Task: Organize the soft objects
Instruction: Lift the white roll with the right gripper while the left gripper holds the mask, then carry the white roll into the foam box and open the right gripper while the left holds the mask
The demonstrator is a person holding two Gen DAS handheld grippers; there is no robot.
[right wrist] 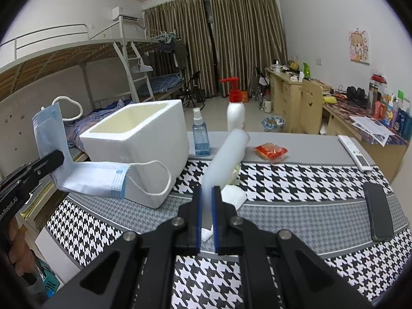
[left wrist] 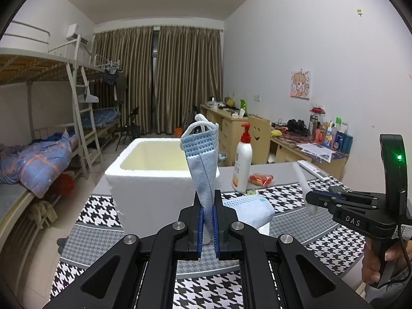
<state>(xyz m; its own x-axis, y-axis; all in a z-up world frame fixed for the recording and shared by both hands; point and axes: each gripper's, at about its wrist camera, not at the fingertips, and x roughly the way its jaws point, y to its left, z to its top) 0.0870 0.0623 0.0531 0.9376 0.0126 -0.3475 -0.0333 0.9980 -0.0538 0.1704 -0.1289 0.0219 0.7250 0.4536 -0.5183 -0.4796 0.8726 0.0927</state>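
Leftmost, the left gripper (left wrist: 208, 215) is pinched on a blue face mask (left wrist: 203, 159), held upright above the tabletop (right wrist: 296, 139), its white ear loop at the top. In the right wrist view the same mask hangs from the left gripper's tip at the left edge, and its lower part, or possibly a second mask joined to it (cannot tell which), drapes sideways against the front of the white foam box (right wrist: 144, 139), with an ear loop hanging down the box wall.

The foam box stands open-topped on the houndstooth cloth (right wrist: 296, 180) covering the tabletop, just behind the mask.

Right of the box: a blue spray bottle (right wrist: 200, 136), then a white pump bottle (right wrist: 235, 113) with a red pump, both upright on the grey strip of the tabletop behind the cloth.

Centre: the right gripper (right wrist: 206, 217) is pressed onto a pale white soft piece (right wrist: 226, 154), which tilts up and to the right out of the fingers. Some white material (right wrist: 234, 195) lies on the cloth just beside the gripper's tip.

Further right: a red packet (right wrist: 270, 152), a white remote (right wrist: 355, 152) near the far right edge, and a dark phone (right wrist: 378, 211) flat on the cloth
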